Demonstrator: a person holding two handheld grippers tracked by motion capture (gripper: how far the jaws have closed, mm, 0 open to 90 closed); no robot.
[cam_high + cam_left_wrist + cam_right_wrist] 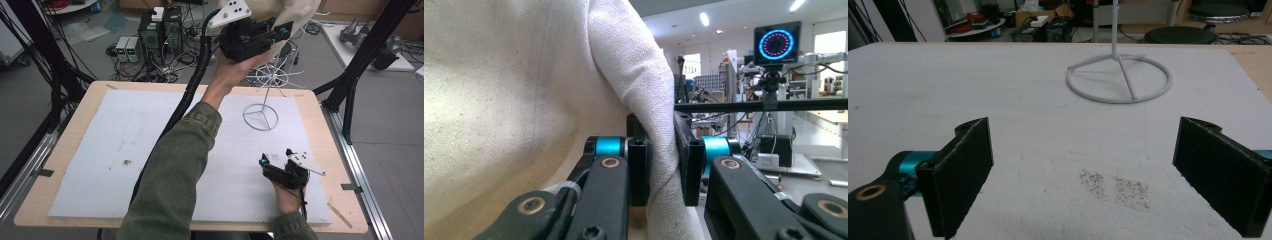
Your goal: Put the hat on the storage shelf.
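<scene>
A cream cloth (299,11) hangs at the top of a white wire stand (260,117) that rises from a ring base on the table's far right. My left gripper (276,31) is raised high beside it, shut on a fold of the cream cloth (514,100). In the left gripper view the jaws of the left gripper (663,165) pinch the fabric between the pads. My right gripper (276,156) rests low on the white mat near the front right, open. Nothing lies between the jaws of the right gripper (1083,150), which point toward the stand's ring base (1119,79).
A white mat (125,145) covers the wooden table (65,150). A dark speckled patch (1115,187) marks the mat in front of my right gripper. Black frame posts (367,50) stand at the right and left; computers and cables (160,35) sit on the floor beyond.
</scene>
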